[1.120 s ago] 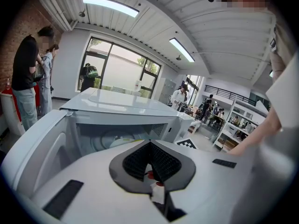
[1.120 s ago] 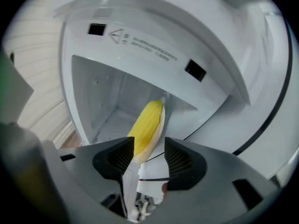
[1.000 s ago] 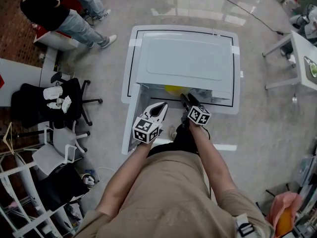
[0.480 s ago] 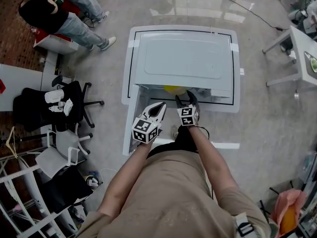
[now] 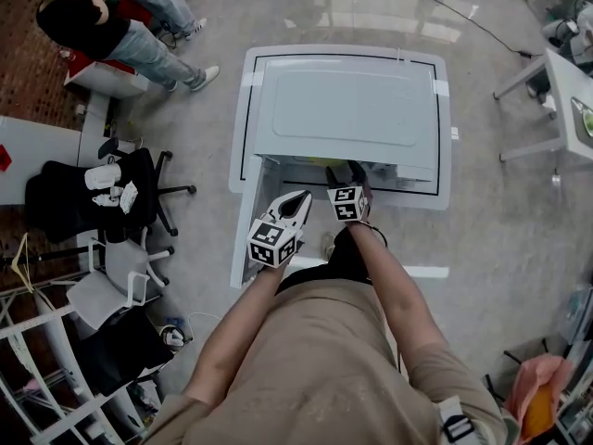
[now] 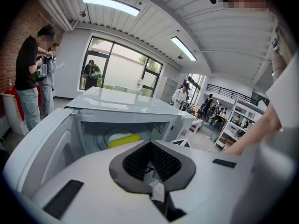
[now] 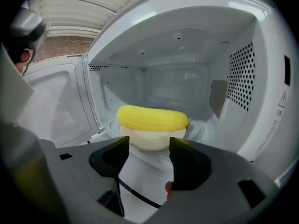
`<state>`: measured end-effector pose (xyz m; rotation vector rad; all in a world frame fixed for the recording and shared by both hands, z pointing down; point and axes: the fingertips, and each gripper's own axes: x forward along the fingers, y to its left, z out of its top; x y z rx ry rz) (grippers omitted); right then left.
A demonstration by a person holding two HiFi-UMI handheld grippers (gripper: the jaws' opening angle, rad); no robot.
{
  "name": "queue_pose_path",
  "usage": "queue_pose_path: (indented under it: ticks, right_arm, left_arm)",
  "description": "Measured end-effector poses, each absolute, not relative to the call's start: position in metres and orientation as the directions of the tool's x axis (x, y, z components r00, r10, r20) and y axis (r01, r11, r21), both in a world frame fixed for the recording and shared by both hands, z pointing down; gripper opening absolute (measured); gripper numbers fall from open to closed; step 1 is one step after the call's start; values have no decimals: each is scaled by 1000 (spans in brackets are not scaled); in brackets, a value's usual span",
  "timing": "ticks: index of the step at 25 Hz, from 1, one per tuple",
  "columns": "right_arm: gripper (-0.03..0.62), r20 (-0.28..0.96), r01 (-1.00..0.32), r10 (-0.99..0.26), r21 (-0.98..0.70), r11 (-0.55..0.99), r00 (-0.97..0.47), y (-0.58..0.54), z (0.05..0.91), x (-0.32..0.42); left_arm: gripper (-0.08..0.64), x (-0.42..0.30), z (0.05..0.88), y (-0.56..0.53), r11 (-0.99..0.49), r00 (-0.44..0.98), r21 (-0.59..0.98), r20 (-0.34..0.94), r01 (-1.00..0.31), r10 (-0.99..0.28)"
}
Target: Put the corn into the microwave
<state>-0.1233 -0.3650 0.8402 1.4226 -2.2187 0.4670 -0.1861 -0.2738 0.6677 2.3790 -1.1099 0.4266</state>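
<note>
The yellow corn [image 7: 152, 117] lies across a white bowl [image 7: 153, 138] on the floor of the white microwave [image 5: 347, 109], whose door [image 5: 239, 235] stands swung open to the left. My right gripper [image 7: 149, 146] is open at the oven's mouth, its pads just short of the bowl with nothing between them. In the head view the right gripper [image 5: 343, 172] reaches under the oven's front edge and the corn is hidden. My left gripper [image 5: 298, 198] is shut and empty in front of the open door; its own view shows the corn [image 6: 124, 140] deeper inside.
The microwave's perforated right wall [image 7: 240, 76] and open door [image 7: 51, 111] flank the bowl. Two people [image 5: 102, 17] stand at the far left near office chairs [image 5: 102, 188]. A white table [image 5: 565, 109] is at the right and a cable [image 5: 454, 21] runs across the floor.
My right gripper has rolled upright, shifted left toward the oven's opening, and its jaws have spread. The corn no longer shows in the head view. The left gripper has stayed put.
</note>
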Motion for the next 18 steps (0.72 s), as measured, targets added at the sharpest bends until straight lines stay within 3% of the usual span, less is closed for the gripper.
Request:
queue_pose_path:
  ticks: [5, 12, 18]
  right_arm:
    - [258, 545, -916, -762, -29, 400, -350, -371, 837, -121]
    - [258, 393, -903, -815, -123, 412, -425, -330, 762, -106]
    - [258, 232, -899, -874, -206, 386, -428, -256, 658, -37]
  left_arm:
    - [0, -189, 664, -273, -553, 619, 287, 455, -782, -640]
    - [0, -196, 644, -261, -548, 620, 292, 402, -784, -674]
    - [0, -207, 624, -240, -563, 628, 279, 345, -778, -697]
